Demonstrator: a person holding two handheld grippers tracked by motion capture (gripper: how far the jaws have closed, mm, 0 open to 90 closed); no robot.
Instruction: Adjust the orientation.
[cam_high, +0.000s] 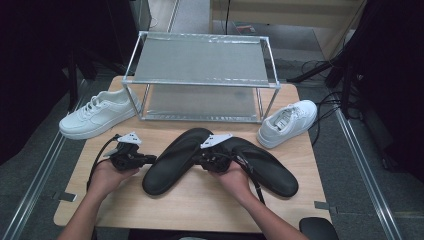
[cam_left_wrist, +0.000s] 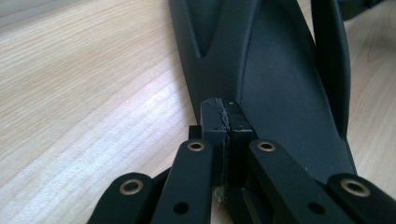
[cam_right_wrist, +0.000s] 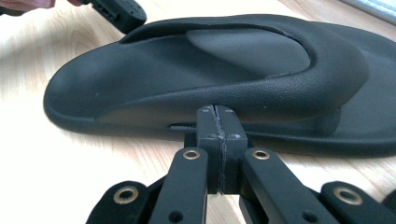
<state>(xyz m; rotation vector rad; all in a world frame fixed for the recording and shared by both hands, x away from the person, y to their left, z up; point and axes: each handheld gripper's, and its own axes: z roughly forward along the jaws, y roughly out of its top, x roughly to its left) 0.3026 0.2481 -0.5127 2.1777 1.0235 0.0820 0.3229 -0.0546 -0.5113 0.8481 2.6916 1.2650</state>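
High view showed a wooden table (cam_high: 200, 200) with two black flip-flops lying toes together in a shallow V near its front half. The left flip-flop (cam_high: 172, 162) ran down toward the person's left; the right flip-flop (cam_high: 270, 167) ran down toward the right. Left gripper (cam_high: 150, 159) sat at the outer edge of the left flip-flop, tips just at the sole; contact could not be confirmed. Right gripper (cam_high: 200, 159) lay between the two flip-flops, pointing at the left one.

Left gripper view: jaws pressed flat together, nothing between them, tips over the bare wood beside the left flip-flop's (cam_left_wrist: 275, 84) sole edge.

Right gripper view: jaws likewise clenched on nothing, tips just in front of the side of the left flip-flop's (cam_right_wrist: 210, 79) strap and sole; the left gripper's (cam_right_wrist: 119, 11) tip showed at the far side.

Behind the flip-flops stood a two-tier metal rack (cam_high: 200, 62). A white sneaker (cam_high: 97, 115) lay left of the rack, a second white sneaker (cam_high: 290, 122) right of it.
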